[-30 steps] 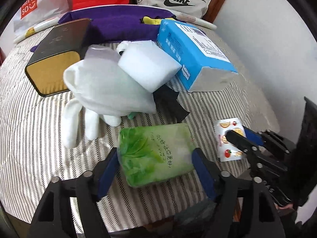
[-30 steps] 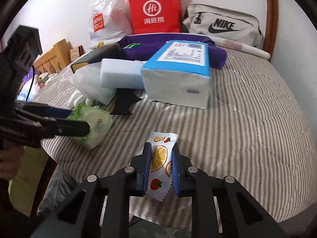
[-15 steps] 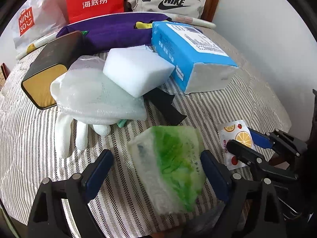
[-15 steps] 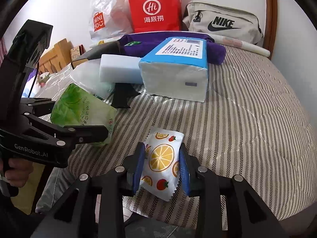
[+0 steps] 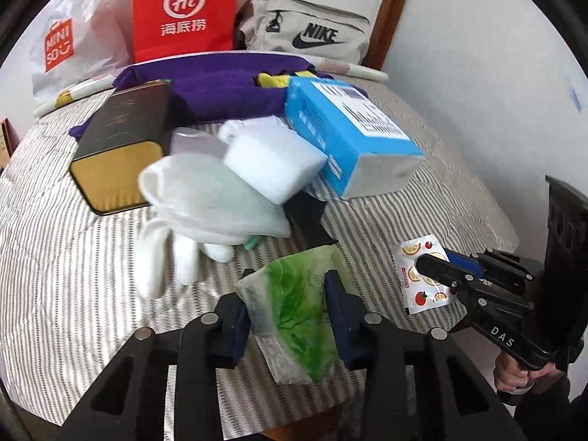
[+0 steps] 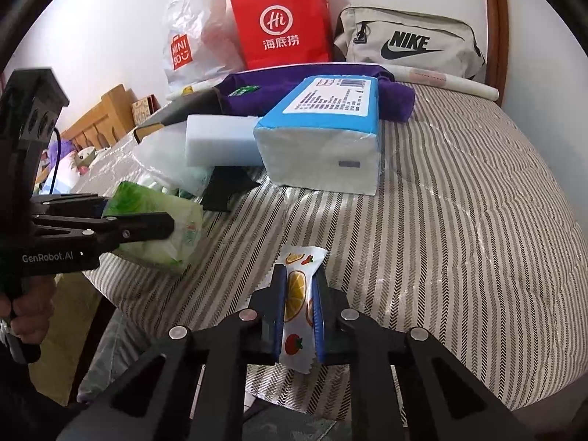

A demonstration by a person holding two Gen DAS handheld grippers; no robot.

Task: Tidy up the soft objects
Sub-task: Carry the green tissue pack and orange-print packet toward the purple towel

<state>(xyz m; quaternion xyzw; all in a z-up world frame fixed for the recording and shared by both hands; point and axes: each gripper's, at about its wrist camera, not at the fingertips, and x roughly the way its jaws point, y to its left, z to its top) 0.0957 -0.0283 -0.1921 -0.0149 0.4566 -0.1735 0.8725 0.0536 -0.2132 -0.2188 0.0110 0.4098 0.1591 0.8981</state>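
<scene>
The left gripper (image 5: 288, 318) has just been closing its jaws, and they now pinch the green tissue pack (image 5: 299, 308) from both sides; half a second ago the same jaws stood spread well clear of the pack, which lay tilted between them. In the left wrist view the pack sits crumpled at 6 o'clock, its upper corner raised off the striped bed cover (image 5: 66, 264). In the right wrist view that pack (image 6: 161, 220) hangs at 9 o'clock, held above the edge of the bed. The right gripper (image 6: 299, 316) has also been closing: its jaws now press together on the fruit-print sachet (image 6: 296, 301), squeezing it narrower than it looked half a second ago, when the jaws had loosened around it. The sachet stands upright between the pads at 6 o'clock in the right wrist view, and at 4 o'clock in the left wrist view (image 5: 413, 253). Behind them, toward 12 o'clock, the white glove (image 5: 205, 198), the white sponge block (image 5: 272, 161) and the blue tissue pack (image 5: 345, 128) lie where they did, touching one another in a loose heap, with the dark box (image 5: 121, 147) at 10 o'clock and the purple cloth (image 5: 220, 88) beyond.
</scene>
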